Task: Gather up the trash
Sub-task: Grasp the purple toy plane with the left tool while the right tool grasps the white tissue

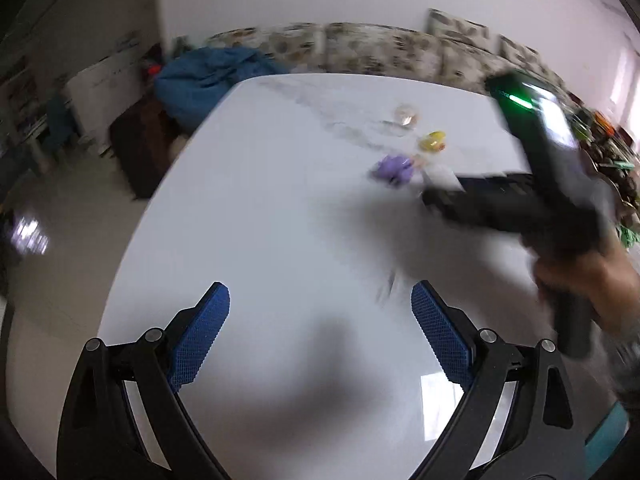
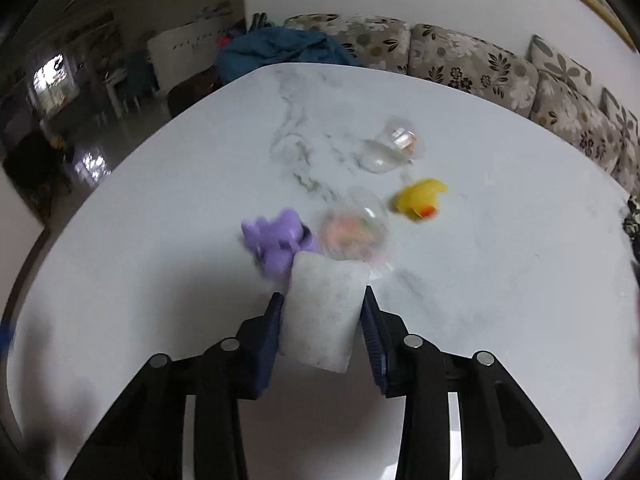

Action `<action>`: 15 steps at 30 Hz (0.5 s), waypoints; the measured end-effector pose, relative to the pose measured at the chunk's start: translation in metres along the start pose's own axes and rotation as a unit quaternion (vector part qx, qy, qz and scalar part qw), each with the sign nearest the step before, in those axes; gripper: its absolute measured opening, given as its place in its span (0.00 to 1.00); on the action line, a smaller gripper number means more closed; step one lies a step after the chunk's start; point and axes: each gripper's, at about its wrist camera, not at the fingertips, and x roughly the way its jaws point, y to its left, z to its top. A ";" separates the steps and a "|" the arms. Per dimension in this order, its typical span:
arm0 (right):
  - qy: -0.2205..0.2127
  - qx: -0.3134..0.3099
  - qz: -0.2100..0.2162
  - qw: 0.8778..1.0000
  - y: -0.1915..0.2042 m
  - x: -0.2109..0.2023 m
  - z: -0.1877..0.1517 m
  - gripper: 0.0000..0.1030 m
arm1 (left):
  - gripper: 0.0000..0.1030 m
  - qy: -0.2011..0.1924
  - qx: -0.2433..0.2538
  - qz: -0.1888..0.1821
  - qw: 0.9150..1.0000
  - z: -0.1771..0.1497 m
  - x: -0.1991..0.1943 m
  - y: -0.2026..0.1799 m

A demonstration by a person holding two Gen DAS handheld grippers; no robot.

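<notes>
My right gripper (image 2: pixel 322 294) is shut on a white rectangular block (image 2: pixel 324 320), held upright between its pads above the white marble table (image 2: pixel 500 280). Just beyond it lie a purple toy (image 2: pixel 276 244), a blurred clear tub with pink contents (image 2: pixel 354 228), a yellow rubber duck (image 2: pixel 420 200) and a clear plastic cup (image 2: pixel 394 148) on its side. My left gripper (image 1: pixel 320 300) hangs open over bare table, nothing between its blue pads (image 1: pixel 212 320). In the left wrist view, a hand holds the right gripper's black body (image 1: pixel 520 204) at the right, near the purple toy (image 1: pixel 394 168) and duck (image 1: pixel 432 140).
A floral sofa (image 2: pixel 480 64) runs behind the table's far edge, with a blue cloth heap (image 2: pixel 280 52) at its left end. The table's left edge (image 1: pixel 160 200) drops to a pale tiled floor (image 1: pixel 60 260). Dark furniture stands further left.
</notes>
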 end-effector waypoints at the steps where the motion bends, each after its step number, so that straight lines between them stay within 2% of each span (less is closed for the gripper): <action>1: -0.006 0.007 0.011 1.000 -0.013 -0.014 -0.009 0.37 | 0.87 -0.002 0.015 -0.008 1.000 0.012 0.011 -0.005; 3: -0.016 0.033 0.028 0.999 -0.043 -0.044 -0.028 0.37 | 0.87 -0.001 0.044 -0.029 0.999 0.032 0.035 -0.017; 7: -0.040 0.072 0.024 0.996 -0.093 -0.094 -0.062 0.39 | 0.87 0.002 0.070 -0.031 0.997 0.070 0.084 -0.044; 9: -0.042 0.090 0.024 0.995 -0.105 -0.108 -0.077 0.40 | 0.87 0.016 0.091 -0.050 0.994 0.077 0.102 -0.059; 12: -0.039 0.118 0.031 0.992 -0.122 -0.123 -0.096 0.41 | 0.86 0.032 0.125 -0.042 0.991 0.082 0.129 -0.075; 13: -0.042 0.122 0.028 0.991 -0.126 -0.129 -0.103 0.41 | 0.77 0.035 0.135 -0.042 0.989 0.082 0.136 -0.077; 14: -0.043 0.122 0.026 0.991 -0.126 -0.131 -0.105 0.41 | 0.65 0.028 0.131 -0.055 0.989 0.082 0.136 -0.076; 15: -0.044 0.123 0.024 0.991 -0.124 -0.134 -0.108 0.41 | 0.53 0.033 0.119 -0.085 0.989 0.085 0.139 -0.073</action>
